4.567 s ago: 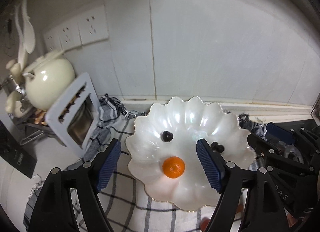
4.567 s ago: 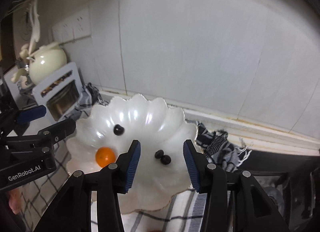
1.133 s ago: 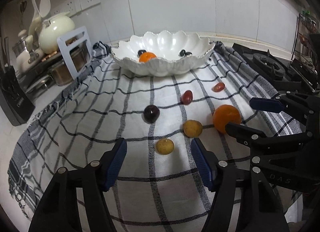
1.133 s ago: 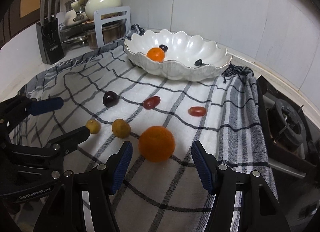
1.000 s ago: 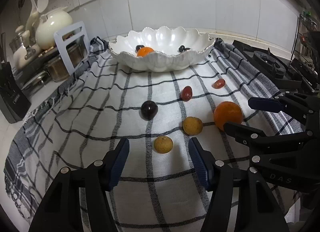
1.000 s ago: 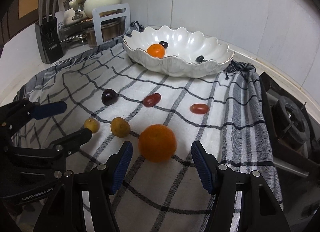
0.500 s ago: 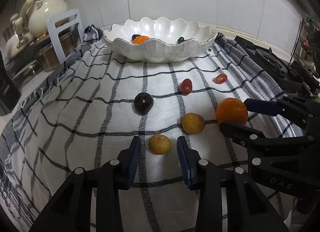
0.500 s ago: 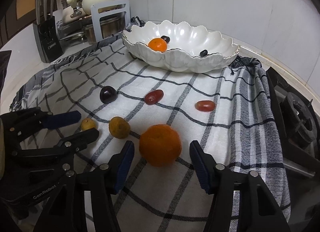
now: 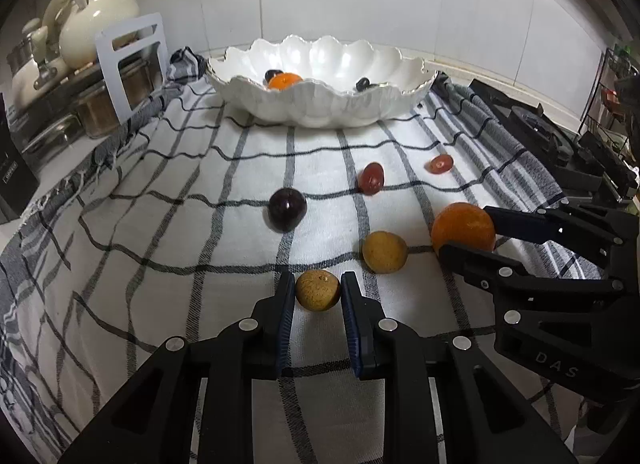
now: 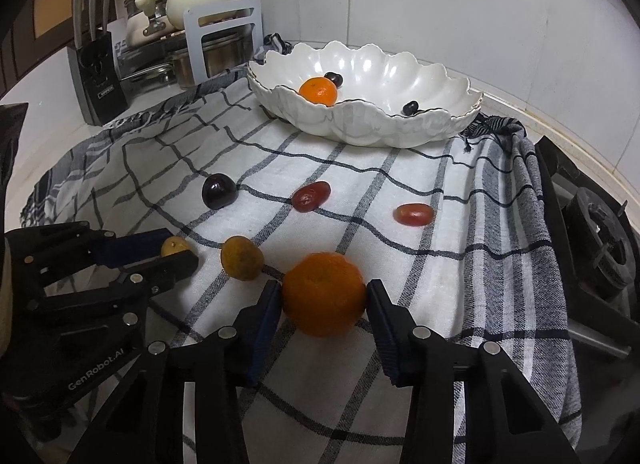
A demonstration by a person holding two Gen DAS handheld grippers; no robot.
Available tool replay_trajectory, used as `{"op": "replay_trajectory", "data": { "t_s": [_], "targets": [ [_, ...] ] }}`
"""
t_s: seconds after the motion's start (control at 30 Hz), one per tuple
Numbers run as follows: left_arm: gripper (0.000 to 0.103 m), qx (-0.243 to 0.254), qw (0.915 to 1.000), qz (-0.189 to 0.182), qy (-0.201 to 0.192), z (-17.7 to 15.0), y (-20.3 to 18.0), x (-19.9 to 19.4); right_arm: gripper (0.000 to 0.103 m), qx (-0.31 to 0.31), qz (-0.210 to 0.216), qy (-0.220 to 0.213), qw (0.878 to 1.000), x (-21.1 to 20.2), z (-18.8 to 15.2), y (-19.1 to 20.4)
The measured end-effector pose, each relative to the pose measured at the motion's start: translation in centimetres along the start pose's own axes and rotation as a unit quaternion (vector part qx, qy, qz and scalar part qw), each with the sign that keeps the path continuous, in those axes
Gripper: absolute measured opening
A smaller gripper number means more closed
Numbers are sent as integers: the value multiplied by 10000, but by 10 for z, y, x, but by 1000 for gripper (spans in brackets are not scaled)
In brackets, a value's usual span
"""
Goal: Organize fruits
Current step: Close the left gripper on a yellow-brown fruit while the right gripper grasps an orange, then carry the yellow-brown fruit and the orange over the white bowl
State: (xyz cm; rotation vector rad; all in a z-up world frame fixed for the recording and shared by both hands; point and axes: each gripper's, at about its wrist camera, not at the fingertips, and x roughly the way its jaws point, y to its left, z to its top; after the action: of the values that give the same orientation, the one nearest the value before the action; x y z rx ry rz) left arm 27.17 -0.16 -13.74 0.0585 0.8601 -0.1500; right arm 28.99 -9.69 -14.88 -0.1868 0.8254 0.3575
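A small tan fruit lies on the checked cloth between the pads of my left gripper, whose jaws are closing and touch both its sides. A big orange sits between the pads of my right gripper, also closing and pressing on it. A second tan fruit, a dark plum and two red fruits lie loose on the cloth. The white scalloped bowl at the back holds a small orange and dark berries.
A pot rack with a cream teapot and a knife block stand at the left. A gas hob borders the cloth on the right. The tiled wall rises behind the bowl.
Both grippers have come down from over the bowl to the cloth. In the last second the left jaws closed onto the small tan fruit and the right jaws narrowed onto the big orange.
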Motion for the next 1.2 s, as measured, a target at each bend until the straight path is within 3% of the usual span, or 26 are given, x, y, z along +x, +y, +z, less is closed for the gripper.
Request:
{"op": "replay_trajectory", "data": {
  "t_s": [0.43, 1.2],
  "targets": [
    [24, -210, 9992, -112, -332, 10, 7, -29, 44, 52, -63, -351, 9994, -29, 6, 3],
    [24, 27, 9900, -98, -1406, 55, 5, -85, 44, 184, -428, -1397, 9891, -88, 46, -3]
  ]
}}
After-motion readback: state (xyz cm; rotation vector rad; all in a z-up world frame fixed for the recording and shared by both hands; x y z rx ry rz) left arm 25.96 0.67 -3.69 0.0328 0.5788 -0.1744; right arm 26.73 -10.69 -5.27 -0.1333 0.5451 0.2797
